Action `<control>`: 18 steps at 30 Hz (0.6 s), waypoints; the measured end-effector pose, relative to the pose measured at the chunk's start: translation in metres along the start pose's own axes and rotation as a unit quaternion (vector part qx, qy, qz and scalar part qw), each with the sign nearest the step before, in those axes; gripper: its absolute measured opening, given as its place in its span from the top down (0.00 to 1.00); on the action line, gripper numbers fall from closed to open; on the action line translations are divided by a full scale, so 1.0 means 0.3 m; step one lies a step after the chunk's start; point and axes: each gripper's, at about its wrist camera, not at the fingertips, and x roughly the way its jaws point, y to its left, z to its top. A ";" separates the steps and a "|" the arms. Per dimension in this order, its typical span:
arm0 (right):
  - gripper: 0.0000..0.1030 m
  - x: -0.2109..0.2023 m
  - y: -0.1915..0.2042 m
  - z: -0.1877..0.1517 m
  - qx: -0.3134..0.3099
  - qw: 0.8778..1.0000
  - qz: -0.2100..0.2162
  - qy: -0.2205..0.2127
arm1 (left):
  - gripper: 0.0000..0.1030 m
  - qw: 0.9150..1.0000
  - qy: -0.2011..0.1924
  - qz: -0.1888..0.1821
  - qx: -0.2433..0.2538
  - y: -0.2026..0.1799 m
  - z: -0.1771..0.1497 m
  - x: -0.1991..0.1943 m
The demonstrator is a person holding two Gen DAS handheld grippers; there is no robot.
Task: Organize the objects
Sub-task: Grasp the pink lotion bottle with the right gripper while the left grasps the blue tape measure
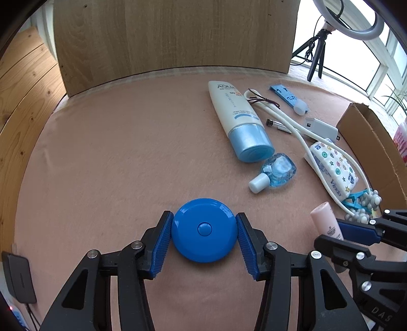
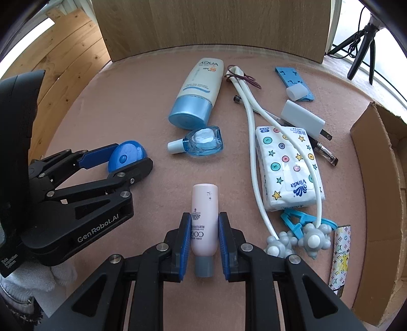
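Observation:
My left gripper (image 1: 204, 230) is shut on a round blue case (image 1: 204, 230) with a centre button, held just over the pink mat (image 1: 114, 165); it shows in the right wrist view (image 2: 126, 155) too. My right gripper (image 2: 204, 235) is shut on a pale pink tube (image 2: 204, 216) with a grey cap, cap toward the camera. That tube also shows in the left wrist view (image 1: 326, 220). Farther back lie a cream and blue AQUA tube (image 2: 195, 94) and a small blue bottle (image 2: 201, 141).
To the right lie a Vinda tissue pack (image 2: 287, 165), white tubing (image 2: 251, 122), a white charger (image 2: 302, 118), a blue roller massager (image 2: 302, 234), a pen (image 2: 324, 150) and a blue strip (image 2: 292, 77). A cardboard box (image 2: 376, 165) stands at the far right. A wooden board (image 2: 203, 23) stands behind.

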 end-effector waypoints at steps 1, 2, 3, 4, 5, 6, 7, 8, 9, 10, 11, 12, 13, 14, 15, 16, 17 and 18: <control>0.82 -0.007 0.004 -0.004 -0.002 1.000 -0.001 -0.002 | 0.48 1.000 -0.002 -0.001 0.000 0.001 -0.006 -0.012; 0.82 -0.013 0.007 -0.007 -0.003 1.000 -0.001 -0.005 | 0.48 1.000 -0.003 -0.002 0.001 0.002 -0.012 -0.025; 0.82 -0.026 0.009 -0.012 -0.003 1.000 0.000 -0.008 | 0.48 1.000 -0.005 -0.002 0.002 0.002 -0.017 -0.037; 0.82 -0.037 0.008 -0.017 -0.003 1.000 0.002 -0.010 | 0.48 1.000 -0.009 -0.001 0.004 0.000 -0.020 -0.054; 0.82 -0.046 0.011 -0.020 -0.002 1.000 0.004 -0.014 | 0.48 1.000 -0.014 0.000 0.005 -0.002 -0.021 -0.073; 0.82 -0.063 0.013 -0.026 -0.003 1.000 0.004 -0.019 | 0.48 1.000 -0.017 0.000 0.005 -0.003 -0.019 -0.086; 0.82 -0.075 0.015 -0.031 -0.003 1.000 0.004 -0.023 | 0.48 1.000 -0.022 -0.001 0.005 -0.006 -0.019 -0.104; 0.82 -0.088 0.016 -0.035 -0.003 1.000 0.005 -0.026 | 0.48 1.000 -0.026 -0.004 0.004 -0.009 -0.018 -0.123; 0.82 -0.106 0.013 -0.042 -0.003 1.000 0.007 -0.030 | 0.48 1.000 -0.028 -0.006 0.004 -0.011 -0.018 -0.136; 0.82 -0.119 0.011 -0.046 -0.003 0.999 0.007 -0.033 | 0.48 0.999 -0.032 -0.009 0.005 -0.017 -0.016 -0.154; 0.82 -0.130 0.010 -0.050 -0.003 0.999 0.007 -0.036 | 0.48 0.999 -0.035 -0.011 0.007 -0.024 -0.016 -0.169; 0.82 -0.151 0.003 -0.060 -0.002 0.999 0.008 -0.041 | 0.48 0.999 -0.038 -0.014 0.009 -0.030 -0.013 -0.183; 0.82 -0.164 -0.002 -0.064 -0.001 0.999 0.009 -0.044 | 0.48 0.999 -0.041 -0.017 0.011 -0.039 -0.010 -0.197; 0.82 -0.176 -0.007 -0.067 0.001 0.999 0.011 -0.047 | 0.48 0.999 -0.042 -0.019 0.014 -0.047 -0.006 -0.208; 0.82 -0.191 -0.013 -0.071 0.004 0.999 0.013 -0.051 | 0.48 0.999 -0.045 -0.020 0.016 -0.058 -0.001 -0.218; 0.82 -0.208 -0.019 -0.075 0.006 0.998 0.012 -0.056 | 0.48 0.998 -0.048 -0.022 0.019 -0.071 0.003 -0.230; 0.82 -0.221 -0.024 -0.076 0.009 0.998 0.010 -0.061 | 0.48 0.998 -0.050 -0.024 0.021 -0.083 0.008 -0.239; 0.82 -0.236 -0.032 -0.079 0.012 0.998 0.007 -0.067 | 0.48 0.998 -0.052 -0.027 0.024 -0.097 0.012 -0.249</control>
